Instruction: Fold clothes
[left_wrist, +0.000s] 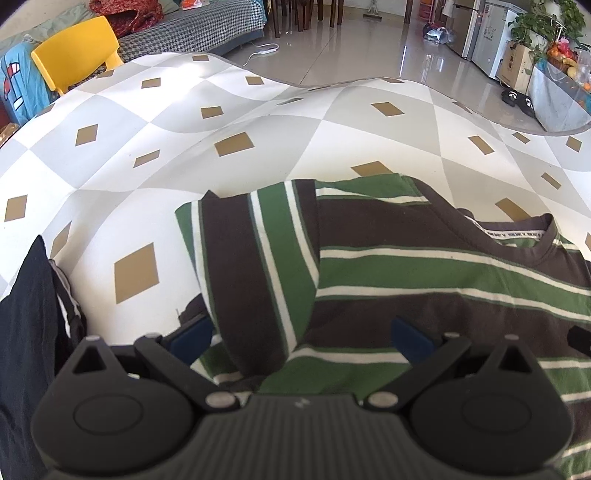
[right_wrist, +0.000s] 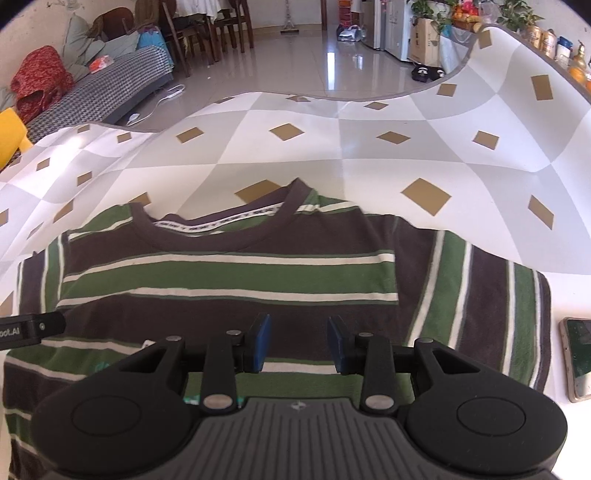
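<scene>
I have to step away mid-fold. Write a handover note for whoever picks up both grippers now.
Left gripper: open above the striped T-shirt, nothing held.
Right gripper: open, empty, over the shirt's middle.
Shirt lies on the checked mat, collar away from you. A phone sits at its right.
Done: both sleeves folded in.
Left: fold the body over, bottom to collar.

Ahead of both jaws, beyond the striped shirt (right_wrist: 229, 273), the checked cloth (right_wrist: 369, 162) lies bare. Right of the right jaws a phone (right_wrist: 578, 363) blocks; left of the left jaws, seemingly dark clothing (left_wrist: 26, 314).
</scene>
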